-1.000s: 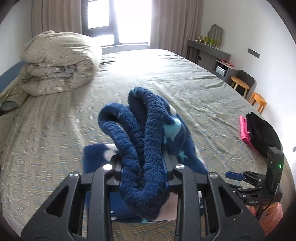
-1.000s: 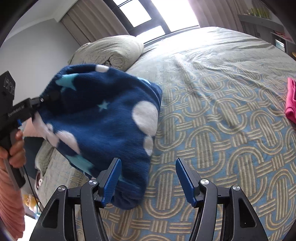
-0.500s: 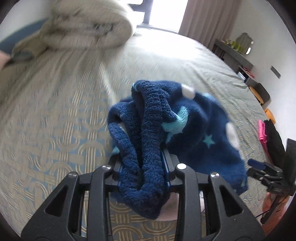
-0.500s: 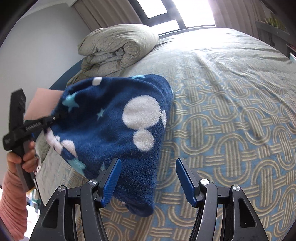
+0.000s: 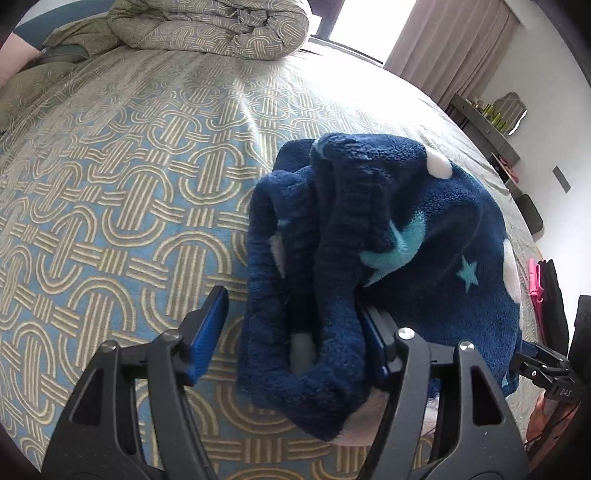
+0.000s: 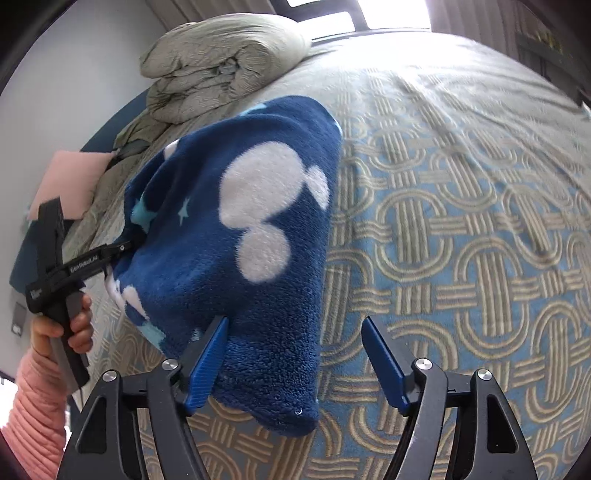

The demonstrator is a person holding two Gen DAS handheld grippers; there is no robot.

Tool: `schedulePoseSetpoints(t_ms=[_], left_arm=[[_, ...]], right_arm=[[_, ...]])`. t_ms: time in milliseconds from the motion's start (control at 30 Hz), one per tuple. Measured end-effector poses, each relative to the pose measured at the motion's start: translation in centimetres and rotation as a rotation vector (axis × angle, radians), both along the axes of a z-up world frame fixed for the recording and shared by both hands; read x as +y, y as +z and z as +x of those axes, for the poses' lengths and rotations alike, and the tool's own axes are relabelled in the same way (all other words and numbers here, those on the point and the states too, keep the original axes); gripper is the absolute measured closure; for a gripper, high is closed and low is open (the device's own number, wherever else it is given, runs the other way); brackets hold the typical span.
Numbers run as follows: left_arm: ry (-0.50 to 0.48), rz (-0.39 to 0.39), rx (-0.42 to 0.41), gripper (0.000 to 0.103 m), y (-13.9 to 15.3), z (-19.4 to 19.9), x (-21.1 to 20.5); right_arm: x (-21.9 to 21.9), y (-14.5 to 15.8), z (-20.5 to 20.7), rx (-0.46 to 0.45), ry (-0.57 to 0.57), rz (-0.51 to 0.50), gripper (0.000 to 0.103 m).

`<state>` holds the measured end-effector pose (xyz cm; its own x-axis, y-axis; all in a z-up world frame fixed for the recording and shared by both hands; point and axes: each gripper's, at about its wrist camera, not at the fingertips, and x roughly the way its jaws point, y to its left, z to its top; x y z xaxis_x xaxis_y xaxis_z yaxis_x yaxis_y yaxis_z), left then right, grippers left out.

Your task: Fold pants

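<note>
From the left wrist view, the left gripper (image 5: pixel 291 332) stands with its fingers (image 5: pixel 208 328) wide; they have just been opening, and the bunched edge of the pants (image 5: pixel 369 236) lies loose between them, resting against the right-hand finger while the left-hand one stands clear of the cloth. The pants are a thick navy fleece with white blobs and pale blue stars, heaped in a folded bundle on the bed (image 5: pixel 110 184), near its front edge. A rolled duvet (image 5: pixel 207 26) lies well apart at the far end. From the right wrist view, the right gripper (image 6: pixel 295 358) has also just been opening; its fingers (image 6: pixel 207 354) are wide, the left one touching the lower corner of the pants (image 6: pixel 258 221), the other over bare bedspread, so nothing is pinched. A hand (image 6: pixel 59 332) in a pink sleeve holds the other tool at the bundle's far side. The fleece looks soft, light and limp, likely to slump and slide open; a thick folded edge or the waistband seems the surest place to take hold.
</note>
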<state>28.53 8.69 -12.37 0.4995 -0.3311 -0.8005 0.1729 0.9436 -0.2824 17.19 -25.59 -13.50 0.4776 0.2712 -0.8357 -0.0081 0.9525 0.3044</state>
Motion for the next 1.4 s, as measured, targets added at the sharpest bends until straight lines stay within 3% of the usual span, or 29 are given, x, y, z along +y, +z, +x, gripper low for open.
schedulePoseSetpoints(t_ms=[233, 467, 800, 1067, 1400], left_arm=[[-0.002, -0.005, -0.004, 0.031, -0.2, 0.4, 0.1], [-0.004, -0.011, -0.006, 0.029, -0.4, 0.6, 0.3], [-0.012, -0.031, 0.000, 0.026, -0.8, 0.9, 0.6], [-0.021, -0.028, -0.001, 0.026, -0.8, 1.0, 0.7], [-0.028, -0.042, 0.004, 0.022, -1.3, 1.5, 0.9]], right_arm=[[1.0, 2.6, 1.2, -0.059, 0.021, -0.102, 0.027], [2.7, 5.0, 5.3, -0.113, 0.025, -0.176, 0.027], [4.4, 3.8, 8.7, -0.078, 0.048, -0.196, 0.027], [3.6, 3.4, 12.7, -0.058, 0.002, -0.193, 0.027], [4.1, 1.3, 18.9, -0.004, -0.032, -0.306, 0.028]])
